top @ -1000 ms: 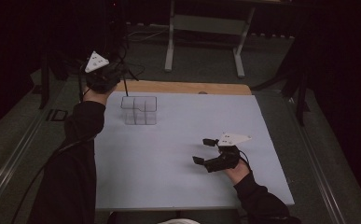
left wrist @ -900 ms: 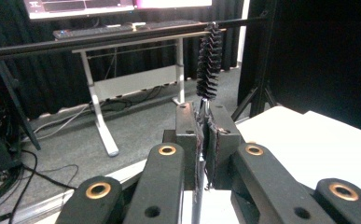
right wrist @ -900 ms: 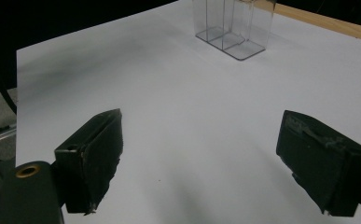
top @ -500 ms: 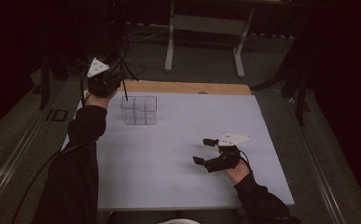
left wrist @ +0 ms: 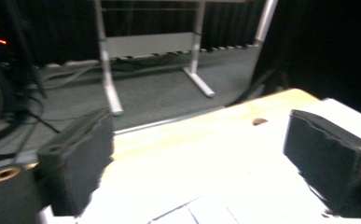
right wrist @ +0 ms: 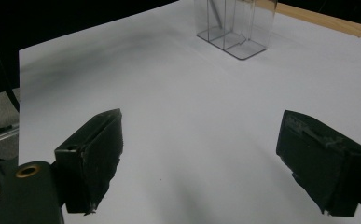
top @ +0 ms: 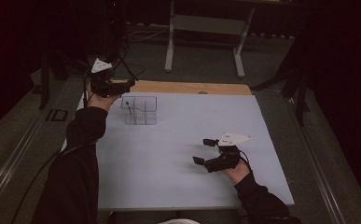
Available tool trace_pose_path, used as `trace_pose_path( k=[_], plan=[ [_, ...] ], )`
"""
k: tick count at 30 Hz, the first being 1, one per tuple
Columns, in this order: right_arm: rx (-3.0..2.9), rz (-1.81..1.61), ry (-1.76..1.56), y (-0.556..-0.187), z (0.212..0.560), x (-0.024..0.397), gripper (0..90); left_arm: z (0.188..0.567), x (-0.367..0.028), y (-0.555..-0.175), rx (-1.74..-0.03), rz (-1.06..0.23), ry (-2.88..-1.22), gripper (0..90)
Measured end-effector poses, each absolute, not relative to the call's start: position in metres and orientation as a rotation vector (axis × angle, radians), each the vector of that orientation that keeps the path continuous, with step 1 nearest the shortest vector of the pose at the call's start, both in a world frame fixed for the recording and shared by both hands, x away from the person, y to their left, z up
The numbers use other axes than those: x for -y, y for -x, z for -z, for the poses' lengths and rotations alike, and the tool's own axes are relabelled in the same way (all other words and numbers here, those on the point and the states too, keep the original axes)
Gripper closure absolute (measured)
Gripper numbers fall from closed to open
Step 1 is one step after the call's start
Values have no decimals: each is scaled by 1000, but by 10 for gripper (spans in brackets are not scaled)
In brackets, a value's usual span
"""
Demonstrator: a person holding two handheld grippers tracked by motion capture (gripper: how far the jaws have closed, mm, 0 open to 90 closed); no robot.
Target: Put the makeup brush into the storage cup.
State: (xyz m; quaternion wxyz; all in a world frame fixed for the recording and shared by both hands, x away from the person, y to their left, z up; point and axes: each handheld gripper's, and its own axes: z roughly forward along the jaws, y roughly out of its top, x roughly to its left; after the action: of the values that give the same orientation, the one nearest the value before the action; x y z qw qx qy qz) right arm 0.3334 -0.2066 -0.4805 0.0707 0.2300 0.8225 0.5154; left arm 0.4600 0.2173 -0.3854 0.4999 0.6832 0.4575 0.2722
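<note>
I see my left gripper (top: 122, 86) raised over the table's (top: 178, 186) far left corner, jaws spread wide on nothing, just beside the clear divided container (top: 139, 110) that stands near the far edge with a thin dark stick (top: 129, 108) in one compartment. My right gripper (top: 205, 151) hangs low over the near right part, jaws wide apart and empty.

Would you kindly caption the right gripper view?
Open right gripper above white table, facing a clear divided container.
</note>
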Motion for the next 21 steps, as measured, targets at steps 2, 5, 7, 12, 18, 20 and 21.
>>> trace_pose_path(
  k=[2, 5, 7, 12, 18, 20, 21],
  plan=[
    [-2473, -1546, -692, -334, 480, 207, 145, 385, -217, -460, -1090, -641, -1664, 12],
    [-2471, -1546, -692, -334, 480, 207, 145, 385, -215, -458, -1079, -636, -1680, 2],
    [-2468, -1549, -693, -333, 479, 207, 145, 384, -213, -456, -1074, -641, -1681, 3],
    [-2467, -1546, -692, -333, 479, 207, 145, 380, -210, -452, -1043, -629, -1703, 2],
    [-2463, -1549, -694, -333, 478, 208, 145, 373, -211, -444, -1026, -611, -1695, 2],
    [-2463, -1545, -690, -333, 478, 208, 145, 371, -212, -440, -1020, -599, -1679, 3],
    [-2462, -1550, -693, -333, 478, 208, 145, 371, -212, -440, -1020, -599, -1679, 2]
  ],
)
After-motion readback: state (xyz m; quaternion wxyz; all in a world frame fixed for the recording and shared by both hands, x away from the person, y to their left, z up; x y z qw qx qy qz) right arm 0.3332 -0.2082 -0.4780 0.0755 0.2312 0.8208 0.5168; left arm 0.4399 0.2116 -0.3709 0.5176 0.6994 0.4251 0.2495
